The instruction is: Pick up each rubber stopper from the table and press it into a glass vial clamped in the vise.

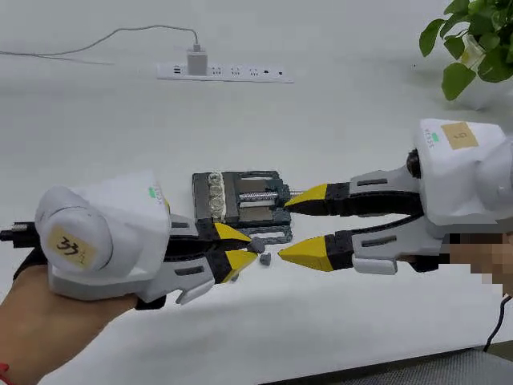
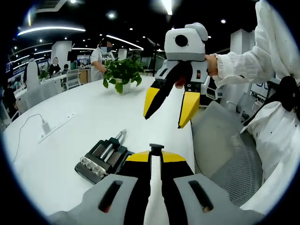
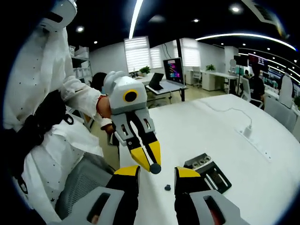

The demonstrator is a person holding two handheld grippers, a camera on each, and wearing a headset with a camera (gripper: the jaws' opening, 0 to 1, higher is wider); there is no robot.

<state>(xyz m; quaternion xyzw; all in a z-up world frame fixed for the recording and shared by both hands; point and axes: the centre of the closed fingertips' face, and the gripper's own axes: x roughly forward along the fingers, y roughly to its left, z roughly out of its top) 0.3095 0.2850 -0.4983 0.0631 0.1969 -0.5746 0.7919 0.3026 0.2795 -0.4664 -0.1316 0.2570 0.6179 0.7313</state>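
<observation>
1 stopper (image 1: 258, 245) clenched in left tongs (image 1: 252, 247) | right tongs (image 1: 284, 228) released, gaping | 2nd stopper (image 1: 265, 260) on table (image 1: 120, 120) beside vise (image 1: 256, 210)

Bare table (image 1: 345, 120) surrounds the vise (image 1: 240, 202); power strip (image 1: 224, 73) and plant (image 1: 473, 44) stand well apart behind.

Bright, even overhead light washes the white table (image 1: 337, 120); the vise (image 1: 248, 210) casts only faint shadow. Gripper views bow at edges; ceiling strips (image 3: 137, 14) flare.
</observation>
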